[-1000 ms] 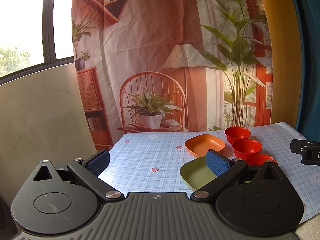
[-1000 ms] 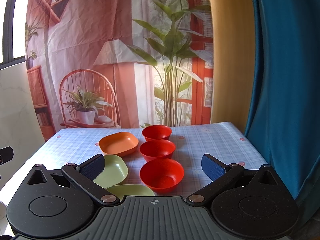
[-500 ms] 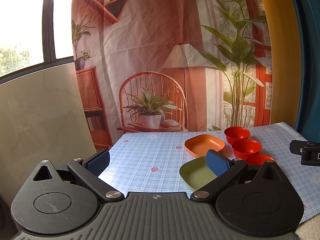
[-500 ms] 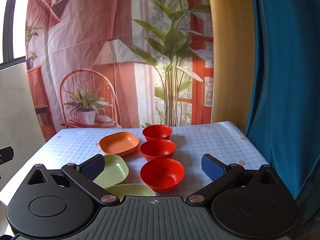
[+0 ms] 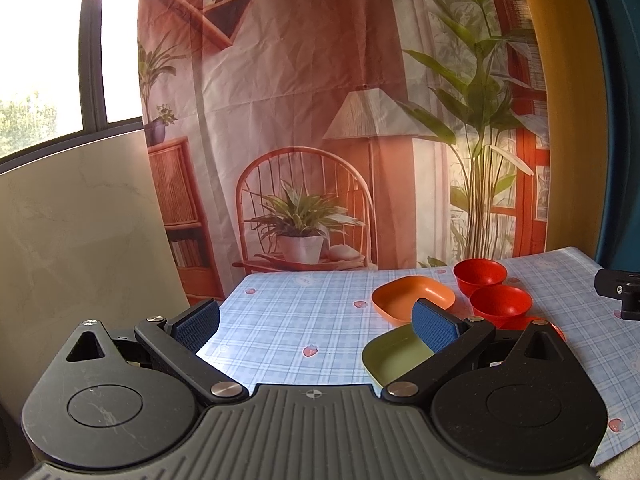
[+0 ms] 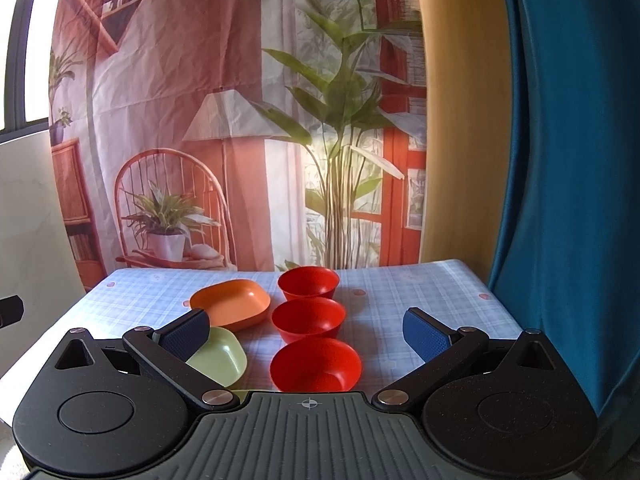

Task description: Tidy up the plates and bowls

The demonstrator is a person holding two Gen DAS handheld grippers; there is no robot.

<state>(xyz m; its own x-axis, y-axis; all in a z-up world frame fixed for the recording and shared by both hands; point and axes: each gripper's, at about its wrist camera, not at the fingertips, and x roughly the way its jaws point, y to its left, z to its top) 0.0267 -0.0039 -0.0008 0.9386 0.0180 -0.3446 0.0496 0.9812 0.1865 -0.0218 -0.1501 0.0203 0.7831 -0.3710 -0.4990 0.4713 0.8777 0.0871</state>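
Three red bowls [image 6: 308, 283] [image 6: 308, 320] [image 6: 315, 365] stand in a row mid-worktop [image 6: 400, 292]; beside them one orange plate [image 6: 230, 305] and one green plate [image 6: 222, 354]. Left gripper [image 5: 316, 326] and right gripper [image 6: 306, 330] hover, fingers spread, holding nothing.

Both wrist views low, facing bowls [image 6: 308, 316]

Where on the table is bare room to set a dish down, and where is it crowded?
Free: tablecloth left of the orange plate, and the strip between the red bowls and the blue curtain. Crowded: the middle, where plates, including the green plate, sit close beside the bowl row.
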